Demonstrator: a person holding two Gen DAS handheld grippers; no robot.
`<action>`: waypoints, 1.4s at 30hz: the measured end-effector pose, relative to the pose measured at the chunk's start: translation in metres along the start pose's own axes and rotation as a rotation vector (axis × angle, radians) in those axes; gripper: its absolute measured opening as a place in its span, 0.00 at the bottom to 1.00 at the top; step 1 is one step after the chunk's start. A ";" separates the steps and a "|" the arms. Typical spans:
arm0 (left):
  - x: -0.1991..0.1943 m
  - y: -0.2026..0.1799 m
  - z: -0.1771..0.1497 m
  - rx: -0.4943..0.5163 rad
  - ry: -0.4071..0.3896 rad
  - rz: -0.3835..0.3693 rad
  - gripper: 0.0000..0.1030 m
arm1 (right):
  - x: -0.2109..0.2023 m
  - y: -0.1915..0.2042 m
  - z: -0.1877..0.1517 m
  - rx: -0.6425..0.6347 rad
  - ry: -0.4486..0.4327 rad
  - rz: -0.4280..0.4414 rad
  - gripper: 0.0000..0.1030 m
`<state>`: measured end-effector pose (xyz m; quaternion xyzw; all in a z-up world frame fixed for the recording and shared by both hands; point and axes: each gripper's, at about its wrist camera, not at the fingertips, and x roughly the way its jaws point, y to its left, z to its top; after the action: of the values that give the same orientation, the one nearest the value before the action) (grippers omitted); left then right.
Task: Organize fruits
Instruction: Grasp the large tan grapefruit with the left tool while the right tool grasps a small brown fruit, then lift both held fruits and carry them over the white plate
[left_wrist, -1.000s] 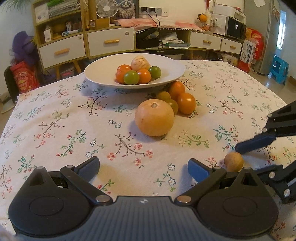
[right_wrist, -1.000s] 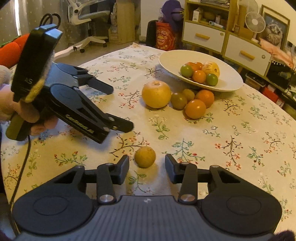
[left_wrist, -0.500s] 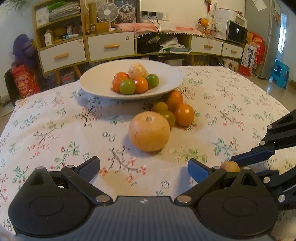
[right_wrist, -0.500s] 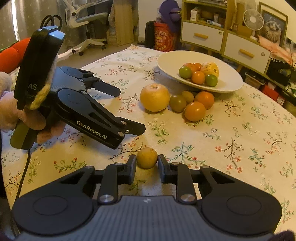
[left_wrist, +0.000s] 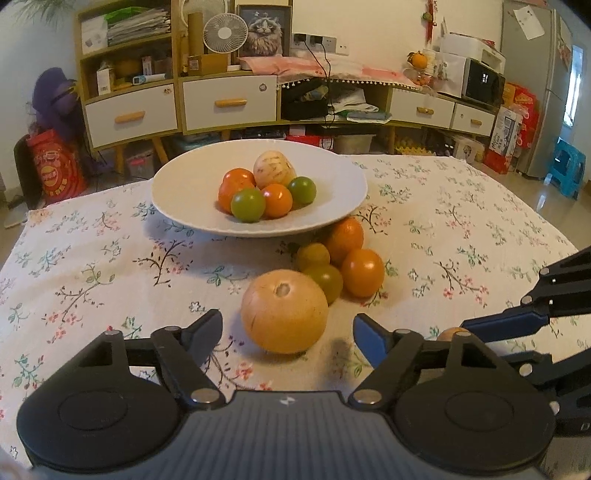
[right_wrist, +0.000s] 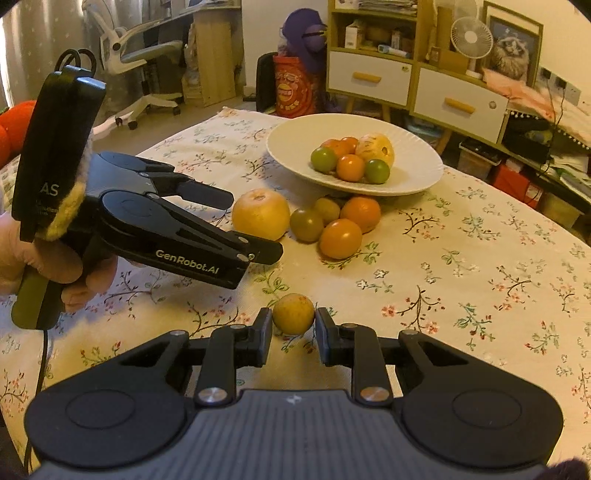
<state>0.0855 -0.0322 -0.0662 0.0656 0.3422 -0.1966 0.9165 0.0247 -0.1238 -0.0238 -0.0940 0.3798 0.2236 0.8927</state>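
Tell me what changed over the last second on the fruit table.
The right gripper closed on the small round yellow-brown fruit and now pinches it on the floral tablecloth. The left gripper advanced to the large yellow-orange round fruit, its jaws just closing in but not touching. White bowl and clustered fruits unchanged.

Behind the table we see a sideboard (left_wrist: 229, 103) with white drawers, a fan (left_wrist: 220, 31), a fridge (left_wrist: 532, 85), a blue stool (left_wrist: 570, 171) and an office chair (right_wrist: 147, 55).
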 end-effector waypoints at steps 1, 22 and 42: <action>0.000 -0.001 0.001 -0.001 -0.001 0.000 0.55 | 0.000 0.000 0.001 0.001 -0.001 -0.001 0.22; -0.004 0.004 0.008 -0.012 0.015 0.011 0.31 | -0.002 -0.010 0.008 0.022 -0.024 -0.046 0.22; -0.027 0.027 0.034 -0.090 -0.044 0.022 0.31 | 0.002 -0.028 0.046 0.099 -0.101 -0.124 0.22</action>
<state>0.0982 -0.0074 -0.0228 0.0236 0.3295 -0.1725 0.9280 0.0682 -0.1322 0.0067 -0.0618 0.3383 0.1533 0.9264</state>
